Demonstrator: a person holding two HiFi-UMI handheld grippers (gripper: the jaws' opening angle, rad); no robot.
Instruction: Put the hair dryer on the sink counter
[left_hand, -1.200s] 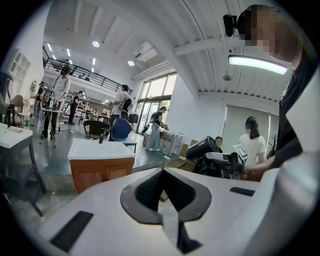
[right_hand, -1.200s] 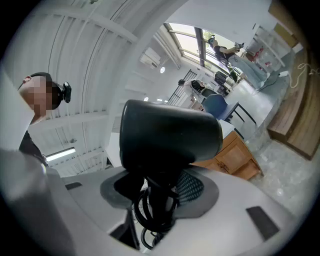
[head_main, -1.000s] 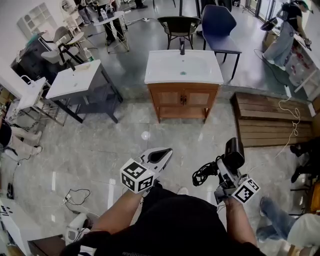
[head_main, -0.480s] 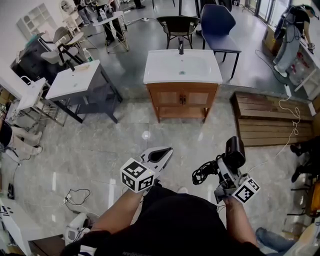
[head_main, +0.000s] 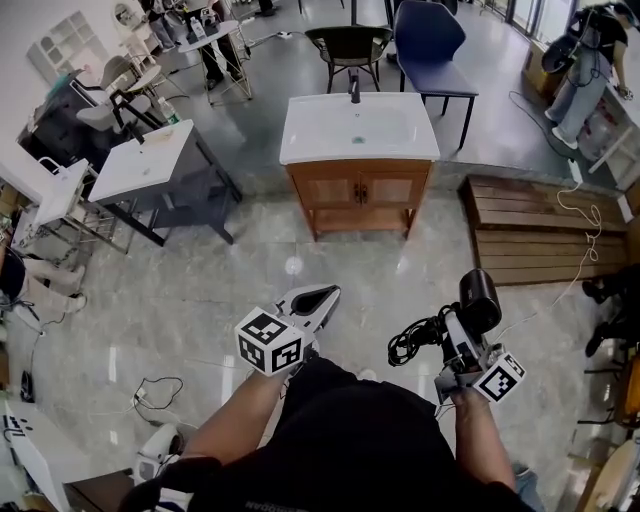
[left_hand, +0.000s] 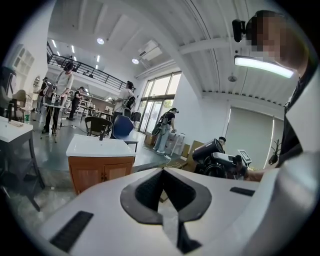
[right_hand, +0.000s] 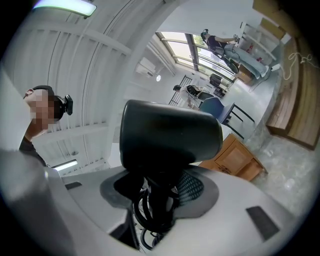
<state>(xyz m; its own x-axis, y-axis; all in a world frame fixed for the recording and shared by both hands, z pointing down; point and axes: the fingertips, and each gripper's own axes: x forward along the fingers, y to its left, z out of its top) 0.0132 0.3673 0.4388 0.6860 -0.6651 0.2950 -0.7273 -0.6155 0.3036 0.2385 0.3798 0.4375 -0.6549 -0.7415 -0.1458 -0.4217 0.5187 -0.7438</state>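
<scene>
A black hair dryer (head_main: 473, 300) stands up out of my right gripper (head_main: 458, 340), whose jaws are shut on its handle; its coiled cord (head_main: 410, 342) hangs to the left. In the right gripper view the dryer's barrel (right_hand: 170, 135) fills the middle and the handle (right_hand: 159, 202) runs down between the jaws. My left gripper (head_main: 322, 298) is shut with nothing in it; its jaws meet at the tips (left_hand: 163, 172). The white sink counter (head_main: 300, 140) on a wooden cabinet (head_main: 360, 192) stands ahead across the floor, with a black faucet (head_main: 354, 90) at its back.
A second white sink on a grey stand (head_main: 150, 165) is at the left. A wooden platform (head_main: 530, 235) lies to the right. A blue chair (head_main: 428, 45) and a dark chair (head_main: 348, 45) stand behind the sink. People work at the far right (head_main: 585, 50). A cable (head_main: 150, 395) lies on the marble floor.
The view has shifted forward a little, so the sink sits slightly higher and lefter in the head view. Both grippers keep their hold and pose.
</scene>
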